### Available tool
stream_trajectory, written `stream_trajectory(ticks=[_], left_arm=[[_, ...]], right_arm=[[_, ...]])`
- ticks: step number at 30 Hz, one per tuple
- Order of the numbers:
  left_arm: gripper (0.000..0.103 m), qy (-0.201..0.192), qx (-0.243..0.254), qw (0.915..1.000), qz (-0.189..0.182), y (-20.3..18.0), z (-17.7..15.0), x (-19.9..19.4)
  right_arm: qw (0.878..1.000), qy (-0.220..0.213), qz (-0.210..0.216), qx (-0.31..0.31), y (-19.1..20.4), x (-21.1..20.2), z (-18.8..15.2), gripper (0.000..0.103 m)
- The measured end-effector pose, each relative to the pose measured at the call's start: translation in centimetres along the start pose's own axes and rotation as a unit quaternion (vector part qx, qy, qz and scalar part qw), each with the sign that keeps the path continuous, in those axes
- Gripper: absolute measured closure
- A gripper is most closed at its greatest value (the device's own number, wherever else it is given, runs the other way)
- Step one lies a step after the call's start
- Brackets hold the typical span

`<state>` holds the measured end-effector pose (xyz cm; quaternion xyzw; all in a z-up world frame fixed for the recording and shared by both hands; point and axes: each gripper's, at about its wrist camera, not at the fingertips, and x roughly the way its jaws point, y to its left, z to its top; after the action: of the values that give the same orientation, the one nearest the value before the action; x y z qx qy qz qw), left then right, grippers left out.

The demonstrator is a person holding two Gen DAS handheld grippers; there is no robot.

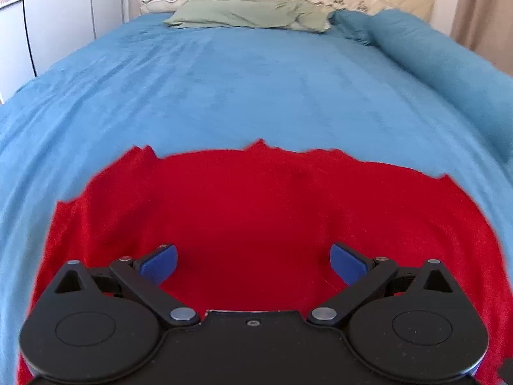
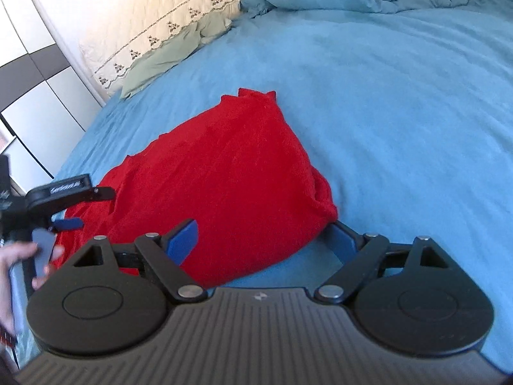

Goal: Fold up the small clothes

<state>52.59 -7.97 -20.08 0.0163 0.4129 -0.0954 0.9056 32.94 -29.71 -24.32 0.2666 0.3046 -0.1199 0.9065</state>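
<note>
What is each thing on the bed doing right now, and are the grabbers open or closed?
Red knit garment: lying on the bed, partly folded, held by nothing.
Left hand-held gripper: open, above the garment.
Right hand-held gripper: open, at the garment's near corner.
Blue bed cover: spread flat.
Green pillow: lying at the headboard.

Red knit garment [image 2: 221, 173], plain, no visible print, lies folded on the blue bedspread [image 2: 400, 112] near the bed's foot edge, well apart from the pillows at the head. Surface mostly smooth with light creases; far edge jagged and uneven [image 1: 256, 192], near right corner bunched into a thick fold.
</note>
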Motion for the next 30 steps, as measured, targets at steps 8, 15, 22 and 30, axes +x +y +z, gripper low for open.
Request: stream_trajectory(ticks=[8, 15, 22, 30], left_arm=[[0.0, 0.023, 0.015, 0.9987, 0.042, 1.3, 1.6, 4.3], [0.0, 0.002, 0.039, 0.9992, -0.012, -0.7, -0.2, -1.7], [0.0, 0.037, 0.039, 0.9984, -0.016, -0.9, -3.6, -1.7], [0.0, 0.031, 0.039, 0.9987, -0.012, -0.6, -4.3, -1.3]], right_arm=[[1.0, -0.008, -0.009, -0.016, 0.0, 0.5, 0.0, 0.01], [1.0, -0.012, -0.002, 0.007, -0.6, 0.0, 0.2, 0.014], [0.999, -0.02, -0.002, 0.025, -0.6, 0.2, 0.0, 0.014], [0.998, -0.034, -0.015, 0.052, -0.6, 0.8, 0.2, 0.03]])
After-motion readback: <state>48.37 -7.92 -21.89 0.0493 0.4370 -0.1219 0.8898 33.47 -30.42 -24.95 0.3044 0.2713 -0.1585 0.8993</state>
